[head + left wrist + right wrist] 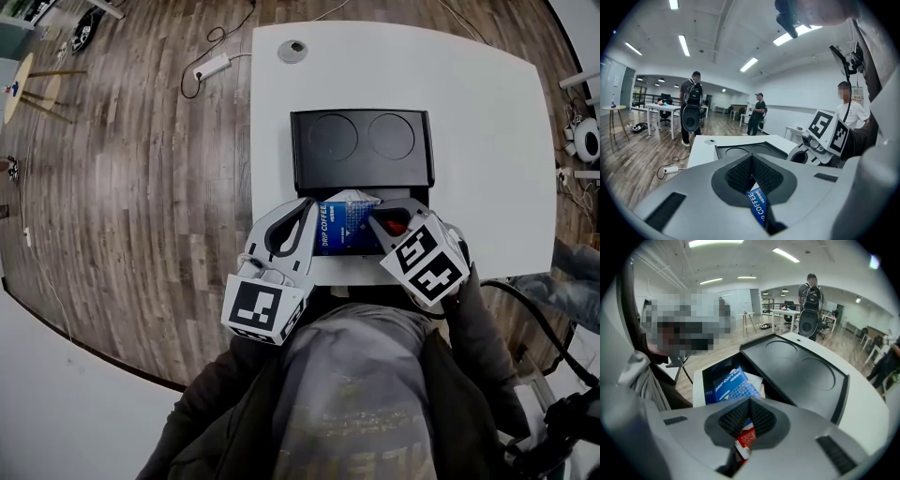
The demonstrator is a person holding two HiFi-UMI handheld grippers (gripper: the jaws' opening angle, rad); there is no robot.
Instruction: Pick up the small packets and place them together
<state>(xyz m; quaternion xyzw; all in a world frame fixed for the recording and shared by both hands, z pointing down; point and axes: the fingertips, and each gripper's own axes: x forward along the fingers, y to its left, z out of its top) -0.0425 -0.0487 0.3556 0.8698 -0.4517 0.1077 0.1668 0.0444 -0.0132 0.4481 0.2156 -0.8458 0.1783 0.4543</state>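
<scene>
My left gripper is at the near left corner of the black tray and is shut on the edge of a blue drip coffee packet. In the left gripper view that blue packet shows as a strip pinched between the jaws of my left gripper. My right gripper is on the other side of the packet, shut on a small red packet. The red packet sits between the pads of my right gripper. A blue packet and a white packet lie in the tray's near compartment.
The tray's far half is flat with two round recesses. It stands on a white table with a round cable port. A power strip lies on the wooden floor. People stand farther off in the room.
</scene>
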